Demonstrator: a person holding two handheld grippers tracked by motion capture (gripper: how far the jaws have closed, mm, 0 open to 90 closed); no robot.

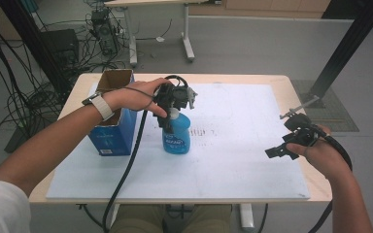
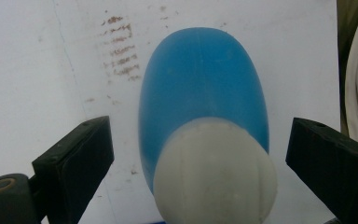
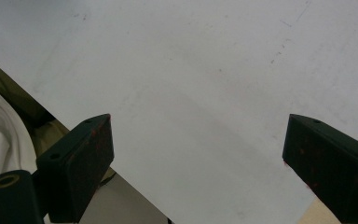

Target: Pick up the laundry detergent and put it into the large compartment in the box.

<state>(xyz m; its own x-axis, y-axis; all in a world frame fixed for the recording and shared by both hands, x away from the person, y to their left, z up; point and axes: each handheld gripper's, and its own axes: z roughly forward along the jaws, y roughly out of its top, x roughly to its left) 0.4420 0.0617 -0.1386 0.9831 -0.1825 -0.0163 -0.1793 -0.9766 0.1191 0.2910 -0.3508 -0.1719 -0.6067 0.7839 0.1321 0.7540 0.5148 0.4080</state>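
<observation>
So there's a blue bottle (image 1: 177,137) with a white cap (image 2: 214,170) standing upright on the white board (image 1: 233,165), a bit left of the board's middle. The left gripper (image 1: 171,110) is right on top of it, coming down over the cap. From the left gripper view you're looking straight down the bottle: the cap sits between the two black jaws, and both jaws are spread wide with clear gaps on either side, so it's released, not pinching anything.

Just beside the bottle at its 9 o'clock there's a blue cardboard box (image 1: 112,124) with its top flaps open. Whether the two touch, can't tell from here. A patch of brownish scuff marks (image 2: 120,46) is on the board close to the bottle, around its 3 o'clock in the high view.

The right gripper (image 1: 282,148) is well apart, way out at 3 o'clock near the board's right edge, hanging over bare board. Its jaws are wide apart too, nothing between them.
</observation>
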